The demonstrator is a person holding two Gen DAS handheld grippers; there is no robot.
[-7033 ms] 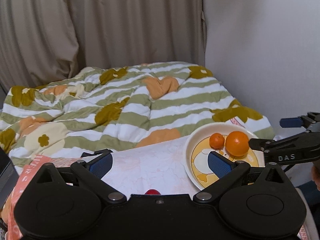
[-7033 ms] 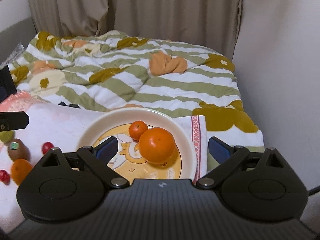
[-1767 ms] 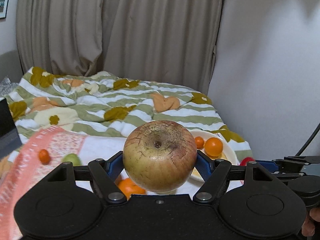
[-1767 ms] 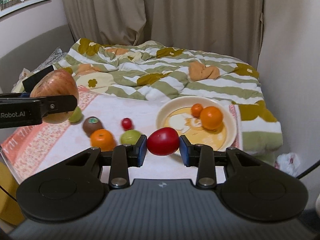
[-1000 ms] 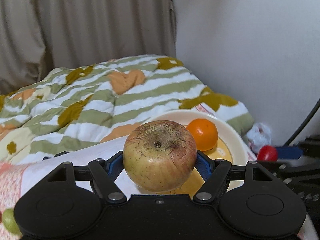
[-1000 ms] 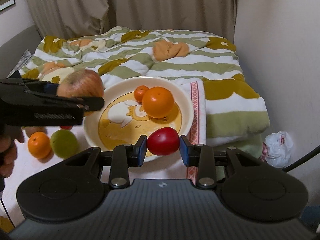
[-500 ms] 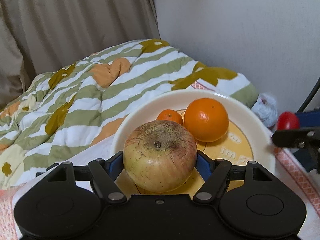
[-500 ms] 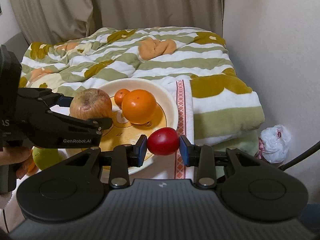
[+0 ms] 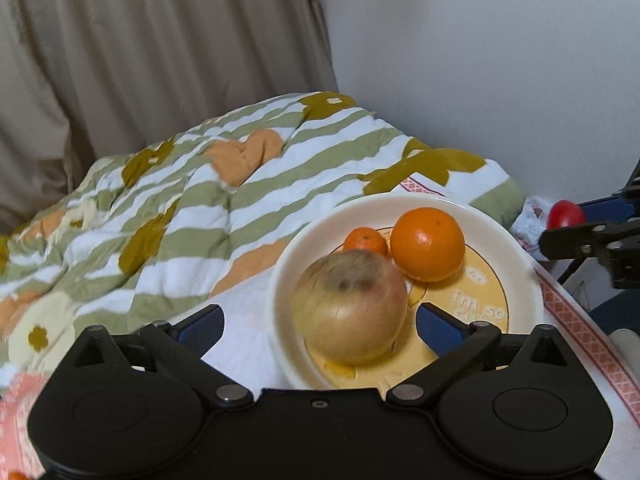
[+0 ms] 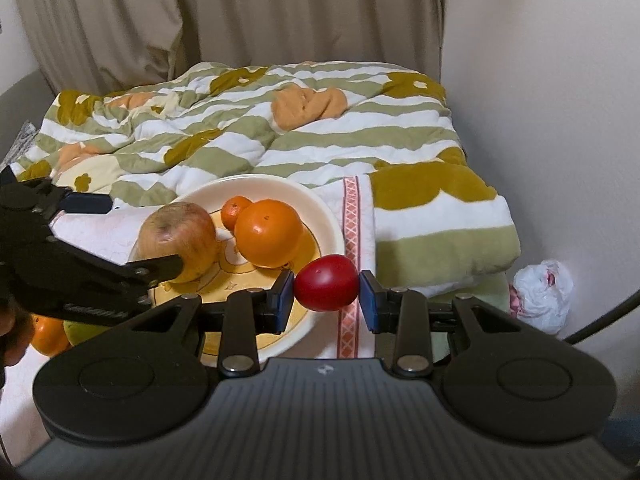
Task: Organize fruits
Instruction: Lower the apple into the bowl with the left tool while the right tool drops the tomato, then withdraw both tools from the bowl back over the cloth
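Fruits are being gathered onto a cream plate. In the left wrist view the apple sits on the plate's near side, between the spread fingers of the left gripper and just ahead of them; the jaws are opening, both blue pads stand clear of the skin, and nothing is held. A large orange and a small mandarin lie just behind the apple. In the right wrist view the right gripper pinches a red tomato between its narrowly set pads, hovering over the plate's right rim. The free floor of the plate lies ahead and left of the tomato, so the right hand, already nearest, probably goes that way.
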